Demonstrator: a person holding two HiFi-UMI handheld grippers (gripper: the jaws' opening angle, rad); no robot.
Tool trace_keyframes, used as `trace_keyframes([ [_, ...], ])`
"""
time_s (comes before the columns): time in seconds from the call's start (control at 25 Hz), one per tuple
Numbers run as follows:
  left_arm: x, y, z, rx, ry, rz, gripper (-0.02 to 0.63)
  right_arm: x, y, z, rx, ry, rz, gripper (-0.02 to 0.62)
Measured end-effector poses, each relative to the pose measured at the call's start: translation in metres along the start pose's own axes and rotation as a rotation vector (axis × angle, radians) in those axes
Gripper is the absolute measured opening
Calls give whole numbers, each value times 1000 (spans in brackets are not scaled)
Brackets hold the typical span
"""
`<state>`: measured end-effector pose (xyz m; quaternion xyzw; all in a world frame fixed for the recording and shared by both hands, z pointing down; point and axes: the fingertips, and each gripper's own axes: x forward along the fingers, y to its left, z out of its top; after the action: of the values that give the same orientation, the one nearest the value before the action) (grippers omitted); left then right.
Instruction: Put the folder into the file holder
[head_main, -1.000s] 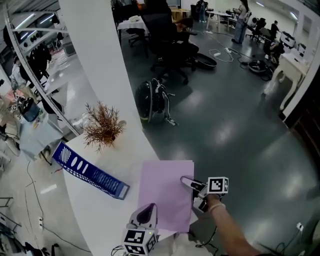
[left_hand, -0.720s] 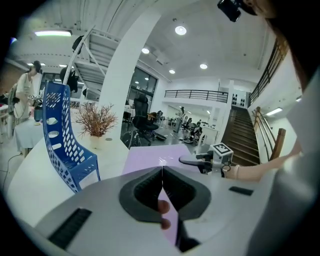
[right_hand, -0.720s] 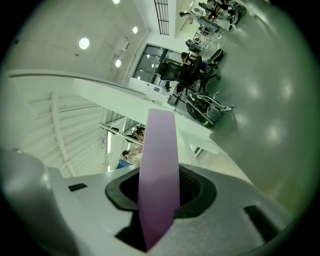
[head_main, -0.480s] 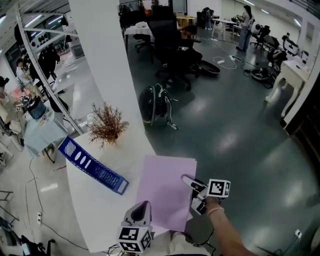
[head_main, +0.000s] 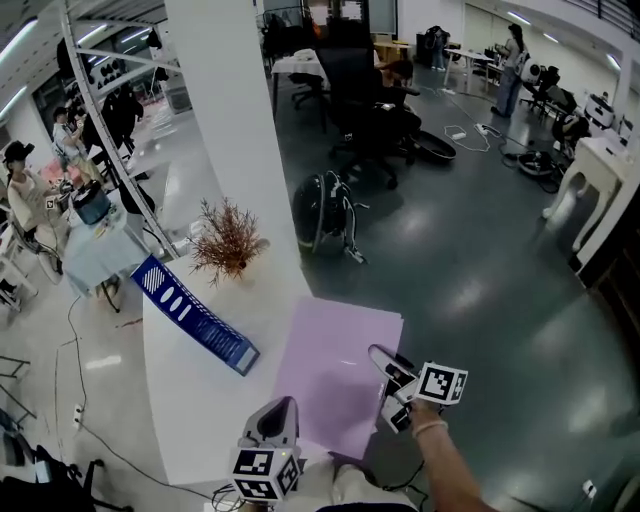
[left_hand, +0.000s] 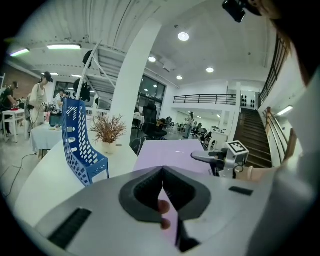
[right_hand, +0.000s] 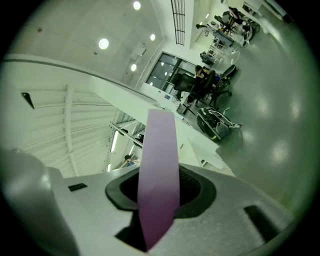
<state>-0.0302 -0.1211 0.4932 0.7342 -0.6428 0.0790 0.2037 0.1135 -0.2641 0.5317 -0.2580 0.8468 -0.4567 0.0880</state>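
A lilac folder (head_main: 335, 372) lies nearly flat over the near right edge of the white table (head_main: 190, 400), held by both grippers. My left gripper (head_main: 283, 407) is shut on its near edge, and in the left gripper view the jaws (left_hand: 161, 182) meet on the sheet (left_hand: 167, 151). On the folder's right edge my right gripper (head_main: 378, 354) is shut, and its own view shows the folder (right_hand: 159, 150) edge-on between the pads. The blue perforated file holder (head_main: 195, 316) stands on the table to the left, its open side up, also visible as the file holder (left_hand: 79, 142).
A dried plant (head_main: 228, 240) in a small pot stands behind the file holder. A white pillar (head_main: 230, 130) rises at the table's far side. On the dark floor to the right are a bag (head_main: 325, 212) and office chairs (head_main: 370, 110). People stand at the far left.
Both grippers have risen a little with the folder still held. The right gripper has rolled, and the folder's right edge has lifted. The file holder has not moved.
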Motion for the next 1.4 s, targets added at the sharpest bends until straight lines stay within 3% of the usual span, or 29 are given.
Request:
trace_keyframes([
  [0.68, -33, -3, 17, 0, -64, 82, 5, -15, 71, 30, -126, -118, 80, 133],
  [1.0, -50, 19, 19, 2, -63, 85, 5, -7, 104, 37, -186, -164, 68, 134],
  [1.4, -65, 55, 22, 6, -80, 78, 5, 10, 148, 35, -299, -227, 122, 135],
])
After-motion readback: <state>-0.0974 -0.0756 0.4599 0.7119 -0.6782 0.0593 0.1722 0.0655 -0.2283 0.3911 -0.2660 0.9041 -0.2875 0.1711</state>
